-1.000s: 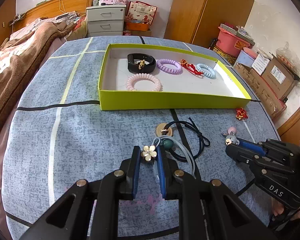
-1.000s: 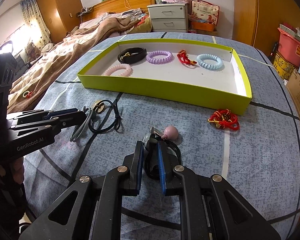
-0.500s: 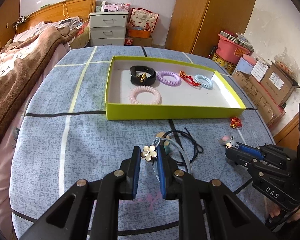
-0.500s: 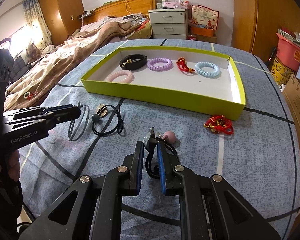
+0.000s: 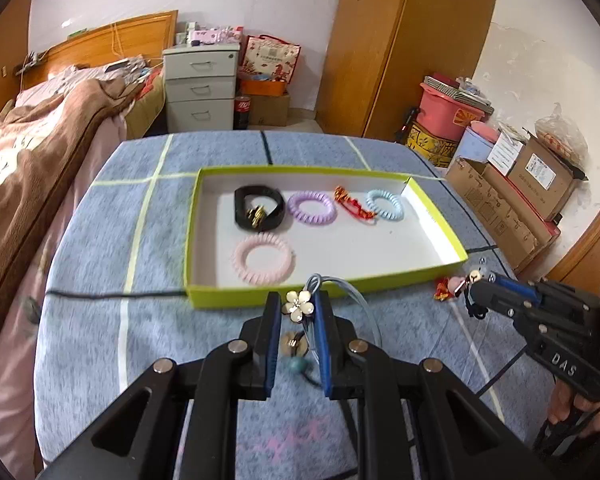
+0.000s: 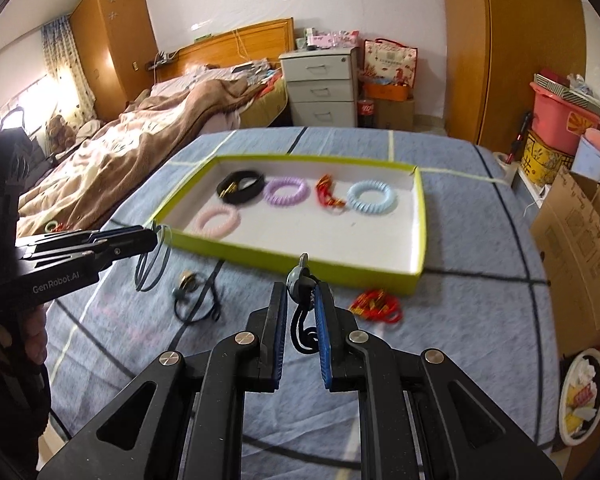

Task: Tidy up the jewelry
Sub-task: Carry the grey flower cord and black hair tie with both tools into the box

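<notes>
My left gripper (image 5: 298, 308) is shut on a pale blue hair tie with a white flower charm (image 5: 299, 306), held above the blue cloth; its loop hangs beside the fingers. My right gripper (image 6: 302, 294) is shut on a black hair tie with a grey and pink charm (image 6: 297, 279), also lifted. Ahead lies the lime-green tray (image 5: 260, 295), (image 6: 292, 258) holding a black band (image 5: 259, 211), a purple coil (image 5: 311, 208), a red knot (image 5: 354, 204), a blue coil (image 5: 384, 205) and a pink coil (image 5: 263, 258). In the right wrist view the left gripper (image 6: 152, 236) shows at left.
A black cord with a teal bead and round disc (image 6: 194, 298) lies on the cloth near me. A red braided band (image 6: 376, 305) rests in front of the tray's right corner. A bed stands at left, cardboard boxes (image 5: 512, 200) at right, a drawer unit behind.
Both grippers have risen with their hair ties lifted off the cloth, so the tray and table look farther below. The black cord and red band stay where they were.
</notes>
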A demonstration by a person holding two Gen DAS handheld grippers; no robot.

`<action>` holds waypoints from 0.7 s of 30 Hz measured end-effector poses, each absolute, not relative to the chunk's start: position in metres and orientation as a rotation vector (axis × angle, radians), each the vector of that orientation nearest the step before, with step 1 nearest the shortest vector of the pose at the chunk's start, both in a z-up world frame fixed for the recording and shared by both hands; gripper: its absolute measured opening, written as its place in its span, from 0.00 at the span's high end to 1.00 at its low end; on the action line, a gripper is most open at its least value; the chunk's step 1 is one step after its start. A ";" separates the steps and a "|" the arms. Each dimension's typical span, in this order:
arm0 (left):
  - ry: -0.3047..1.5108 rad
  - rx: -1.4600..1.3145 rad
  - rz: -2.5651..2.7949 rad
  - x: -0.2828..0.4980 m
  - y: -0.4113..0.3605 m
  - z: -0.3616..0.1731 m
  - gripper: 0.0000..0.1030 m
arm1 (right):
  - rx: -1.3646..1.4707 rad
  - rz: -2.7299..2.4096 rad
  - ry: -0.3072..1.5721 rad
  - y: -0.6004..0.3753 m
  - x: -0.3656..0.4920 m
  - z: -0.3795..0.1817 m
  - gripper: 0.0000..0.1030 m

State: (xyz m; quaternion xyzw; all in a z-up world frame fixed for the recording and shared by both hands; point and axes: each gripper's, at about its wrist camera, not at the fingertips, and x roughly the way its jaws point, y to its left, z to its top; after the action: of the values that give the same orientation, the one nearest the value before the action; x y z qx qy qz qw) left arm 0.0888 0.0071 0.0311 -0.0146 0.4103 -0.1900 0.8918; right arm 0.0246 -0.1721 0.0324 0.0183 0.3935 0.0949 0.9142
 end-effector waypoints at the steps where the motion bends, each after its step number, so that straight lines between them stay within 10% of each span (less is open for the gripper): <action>1: 0.849 -0.027 -0.399 0.092 0.004 0.033 0.83 | 0.034 0.189 0.806 -0.175 0.028 0.035 0.86; 21: 0.927 -0.064 -0.462 0.174 -0.039 0.012 0.83 | -0.003 0.161 0.883 -0.197 0.118 0.018 0.86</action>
State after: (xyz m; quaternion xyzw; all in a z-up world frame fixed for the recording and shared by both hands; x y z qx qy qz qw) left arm 0.1737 -0.0392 0.0123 -0.0307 0.4429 -0.2208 0.8684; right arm 0.1180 -0.1965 0.0181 -0.0015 0.4269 0.0780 0.9009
